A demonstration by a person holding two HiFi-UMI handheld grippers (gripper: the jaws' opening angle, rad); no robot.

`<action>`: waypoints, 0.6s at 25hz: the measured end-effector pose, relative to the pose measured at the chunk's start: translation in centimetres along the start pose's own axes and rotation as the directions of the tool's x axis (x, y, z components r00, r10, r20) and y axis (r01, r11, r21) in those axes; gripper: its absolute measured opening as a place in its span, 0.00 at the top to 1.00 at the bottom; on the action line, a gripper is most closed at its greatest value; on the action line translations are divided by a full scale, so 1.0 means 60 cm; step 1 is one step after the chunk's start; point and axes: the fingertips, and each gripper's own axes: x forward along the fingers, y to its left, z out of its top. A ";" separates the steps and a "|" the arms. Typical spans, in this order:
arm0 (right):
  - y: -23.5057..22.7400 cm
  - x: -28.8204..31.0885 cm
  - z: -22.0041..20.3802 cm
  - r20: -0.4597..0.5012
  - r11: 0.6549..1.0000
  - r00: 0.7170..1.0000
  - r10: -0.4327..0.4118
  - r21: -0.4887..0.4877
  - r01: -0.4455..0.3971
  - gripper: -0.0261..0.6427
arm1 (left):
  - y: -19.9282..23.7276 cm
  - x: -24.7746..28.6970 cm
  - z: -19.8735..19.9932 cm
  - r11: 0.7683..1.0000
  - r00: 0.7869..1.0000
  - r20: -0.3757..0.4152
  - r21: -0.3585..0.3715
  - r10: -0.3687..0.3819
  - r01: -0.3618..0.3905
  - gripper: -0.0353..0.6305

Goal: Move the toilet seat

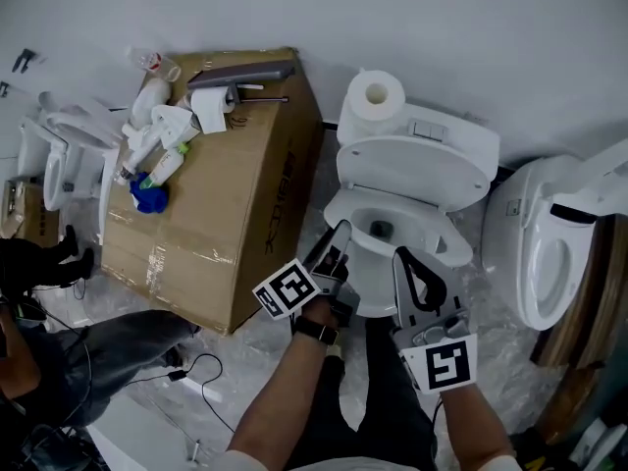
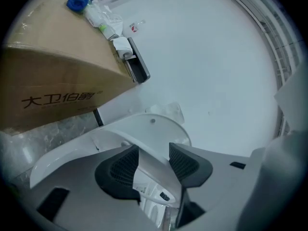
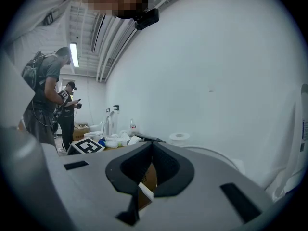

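**Step in hand (judged): release of the raised seat.** The seat (image 1: 412, 170) is judged to be up and at the point of being let go by the left gripper (image 2: 154, 150).

- The jaws are to be opened until both pads stand clear of the rim.
- The gripper is then to be drawn straight back along its own line, so that the rim is not dragged or tipped forward.
- The seat is to be confirmed as leaning back toward the tank (image 1: 446, 130) before withdrawal. If it is only balanced, a fall onto the bowl (image 1: 365, 268) is to be expected.
- The roll (image 1: 373, 94) on the tank is not to be knocked.
- The right gripper (image 3: 152, 147) is to be kept out of the seat's path.

**Gripper state.** The left jaws are set wide apart. The seat's white rim runs between the pads, and no firm pinch is seen. Whether a pad brushes the rim cannot be settled. The right jaws are closed tip to tip, and nothing is held.

**Position.** In the head view the seat is seen tilted up at the back of the bowl, just below the tank, with the bowl opening uncovered. The left gripper is placed at the bowl's left side, its tips at the seat's left edge. In the left gripper view the seat rises ahead of the jaws. The right gripper is placed near the bowl's front right, apart from the seat.
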 end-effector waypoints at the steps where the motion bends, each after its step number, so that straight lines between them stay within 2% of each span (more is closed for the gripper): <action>1: -0.008 0.006 0.003 0.001 1.000 1.000 0.002 0.001 -0.002 0.94 | -0.006 0.008 0.005 1.000 1.000 0.011 -0.006 -0.006 0.006 0.65; 15: -0.102 0.079 0.019 0.007 1.000 1.000 0.019 0.006 -0.019 0.94 | -0.056 0.101 0.063 0.997 0.990 0.131 -0.042 -0.054 0.060 0.64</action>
